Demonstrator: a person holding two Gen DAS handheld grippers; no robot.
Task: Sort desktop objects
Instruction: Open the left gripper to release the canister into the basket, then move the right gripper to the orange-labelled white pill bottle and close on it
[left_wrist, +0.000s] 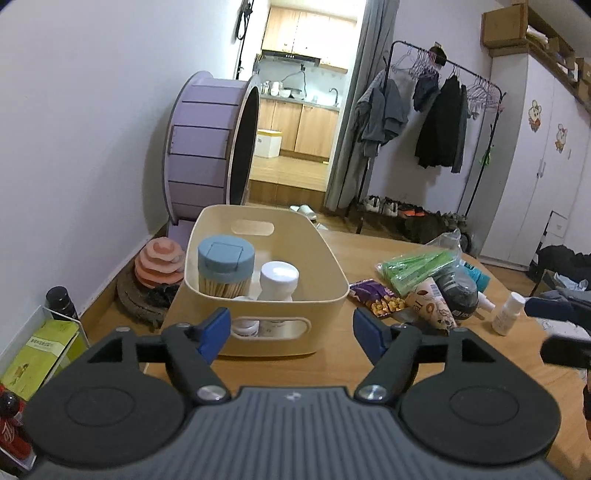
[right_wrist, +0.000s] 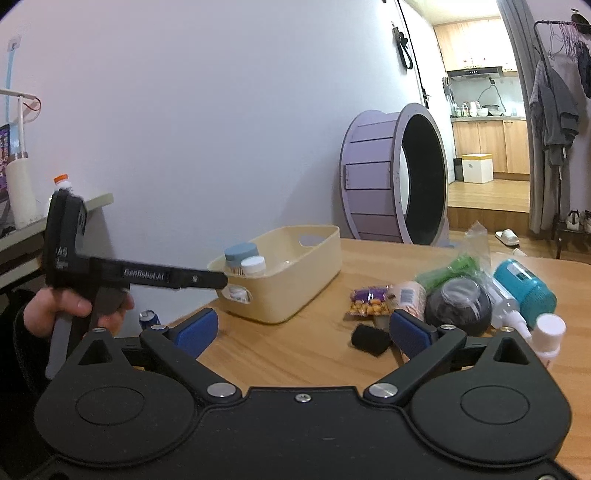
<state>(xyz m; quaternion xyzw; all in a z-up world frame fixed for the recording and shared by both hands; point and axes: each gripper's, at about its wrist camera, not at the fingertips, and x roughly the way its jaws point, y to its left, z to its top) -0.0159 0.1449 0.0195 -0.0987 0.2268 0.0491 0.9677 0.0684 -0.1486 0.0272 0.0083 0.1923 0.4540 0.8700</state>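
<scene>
Here the left gripper hangs just in front of the near wall of the cream storage basket, its blue pads apart with nothing between them. In the basket's near left corner stand a cotton swab jar with a blue-grey lid and, touching it on the right, a white-capped bottle; more small bottles show through the near handle slot but are too hidden to name. The basket sits on the left part of the wooden table.

To the right of the basket lies the unsorted pile: a purple snack packet, a cream tube, a green packet in clear wrap, a dark round pouch, a teal bottle on its side and a small white spray bottle nearest the right edge. A small black block rests on the table just ahead of the right gripper, whose pads are spread wide and grip nothing. In the right wrist view a hand holds the left gripper's handle, its fingers reaching the basket's near left corner
</scene>
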